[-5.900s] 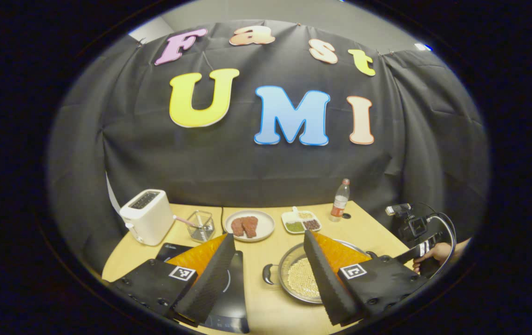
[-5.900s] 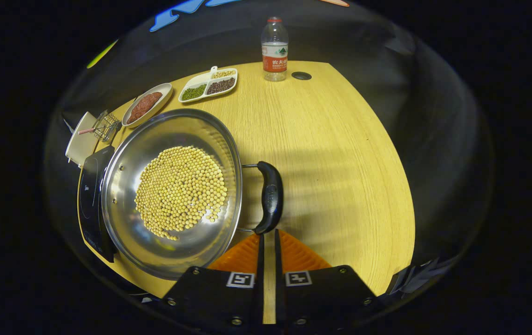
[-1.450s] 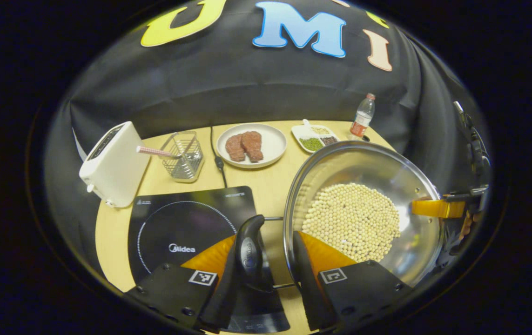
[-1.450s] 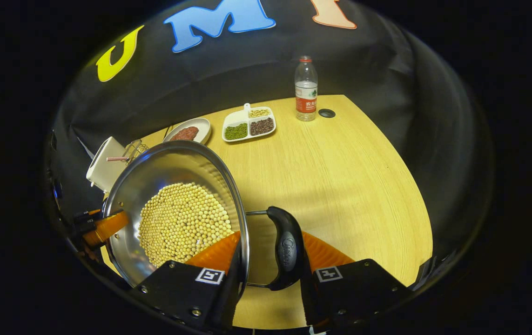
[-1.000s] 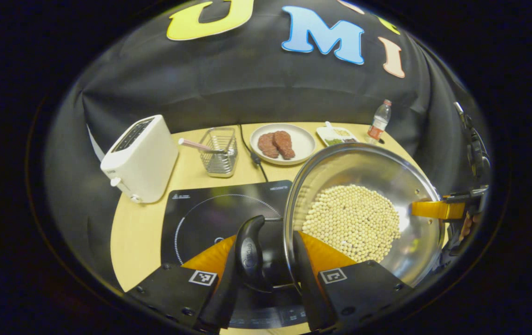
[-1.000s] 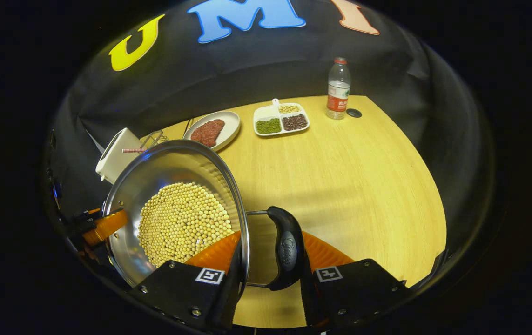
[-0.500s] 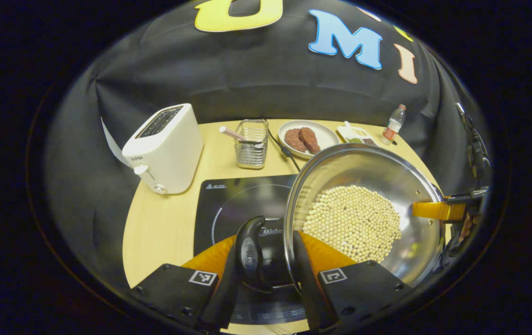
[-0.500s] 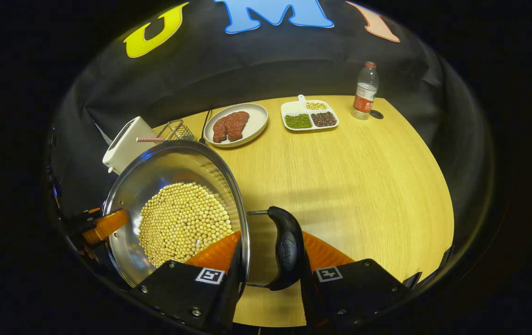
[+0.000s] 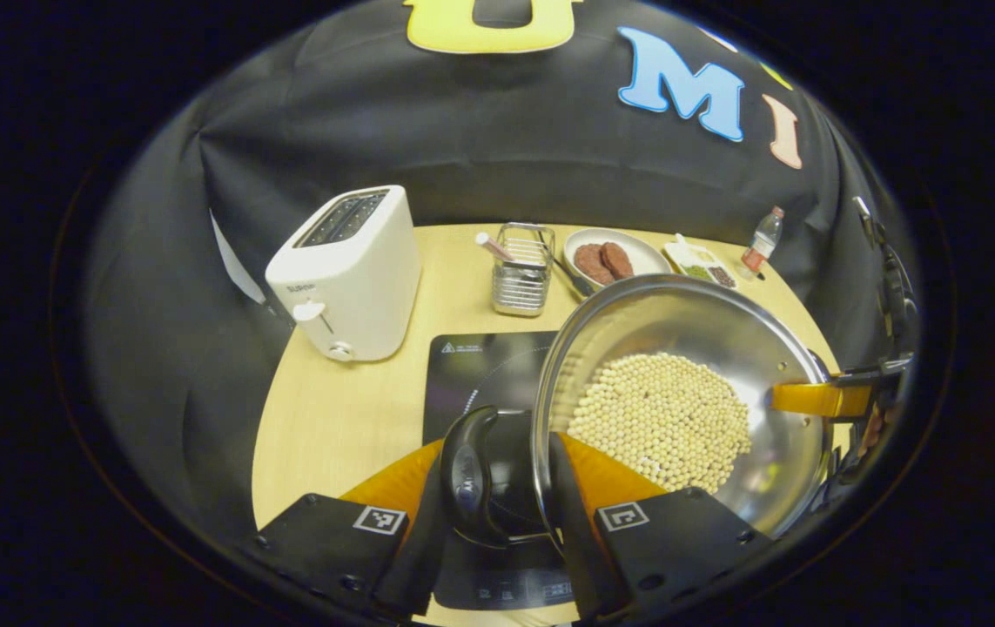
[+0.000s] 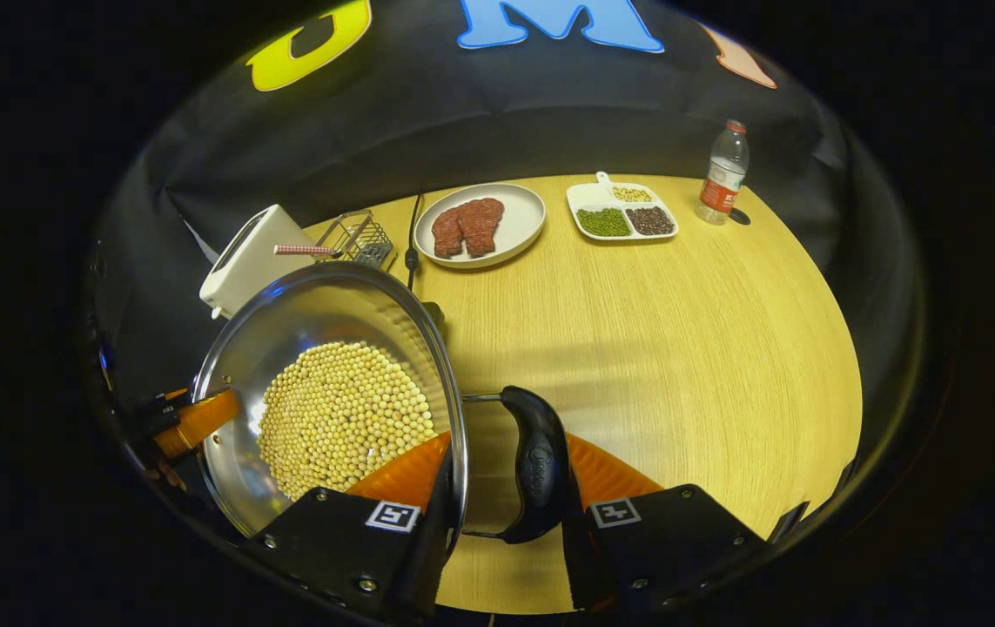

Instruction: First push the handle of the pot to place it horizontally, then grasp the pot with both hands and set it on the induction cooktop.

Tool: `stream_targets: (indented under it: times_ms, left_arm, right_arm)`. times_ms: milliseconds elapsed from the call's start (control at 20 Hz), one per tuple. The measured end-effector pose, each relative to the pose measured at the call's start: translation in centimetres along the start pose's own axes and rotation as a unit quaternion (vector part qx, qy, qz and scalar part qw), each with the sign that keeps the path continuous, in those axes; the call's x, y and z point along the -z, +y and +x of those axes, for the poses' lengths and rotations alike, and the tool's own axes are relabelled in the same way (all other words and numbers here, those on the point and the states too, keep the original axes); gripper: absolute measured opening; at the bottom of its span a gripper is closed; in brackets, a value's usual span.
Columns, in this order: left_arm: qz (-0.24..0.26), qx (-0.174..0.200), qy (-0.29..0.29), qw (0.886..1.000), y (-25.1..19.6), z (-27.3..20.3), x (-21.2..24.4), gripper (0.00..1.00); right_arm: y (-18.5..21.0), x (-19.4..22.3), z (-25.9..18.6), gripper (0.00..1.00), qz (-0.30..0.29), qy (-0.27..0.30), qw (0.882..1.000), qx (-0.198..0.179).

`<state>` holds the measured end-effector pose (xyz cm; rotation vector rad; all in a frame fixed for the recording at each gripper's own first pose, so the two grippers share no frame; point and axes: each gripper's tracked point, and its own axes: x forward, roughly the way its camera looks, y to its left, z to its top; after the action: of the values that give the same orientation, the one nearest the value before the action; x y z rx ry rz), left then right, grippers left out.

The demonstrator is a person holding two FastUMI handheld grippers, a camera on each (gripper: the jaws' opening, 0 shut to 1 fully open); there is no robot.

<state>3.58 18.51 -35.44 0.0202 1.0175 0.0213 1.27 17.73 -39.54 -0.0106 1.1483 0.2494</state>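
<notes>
1. While the left tongs clench one black side handle of the steel pot, one finger sits outside the handle loop and the other just inside the pot rim
2. Right tongs clench the opposite black handle the same way, with one finger inside the rim of the pot and one outside the loop
3. Pale round beans cover the pot floor in a single flat layer, also seen in the right gripper view
4. From the left gripper view, the pot is over the right part of the black induction cooktop, whose printed ring shows beside the rim; whether the pot base touches the glass I cannot tell
5. At the far rim of the pot in each view, a finger of the other tongs hooks over the edge
6. Behind the cooktop on the wooden tabletop stand a white toaster and a wire basket with a pink-striped stick leaning in it
7. Farther right lie a white plate with two brown meat pieces, a divided dish of green, dark and pale grains, and a water bottle near the tabletop's far edge
</notes>
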Motion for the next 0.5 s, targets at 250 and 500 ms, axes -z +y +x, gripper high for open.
stream_targets:
  times_ms: [250, 500]
  left_arm:
    - [-0.004, -0.001, 0.005, 1.0, 3.0, 1.6, -0.3, 0.66]
    - [-0.006, -0.005, 0.007, 1.0, 5.0, 2.2, -0.5, 0.66]
  right_arm:
    - [2.2, -0.5, 1.3, 0.56, 0.001, 0.004, 1.0, -0.002]
    - [4.2, -0.5, 2.6, 0.56, 0.007, 0.01, 1.0, -0.002]
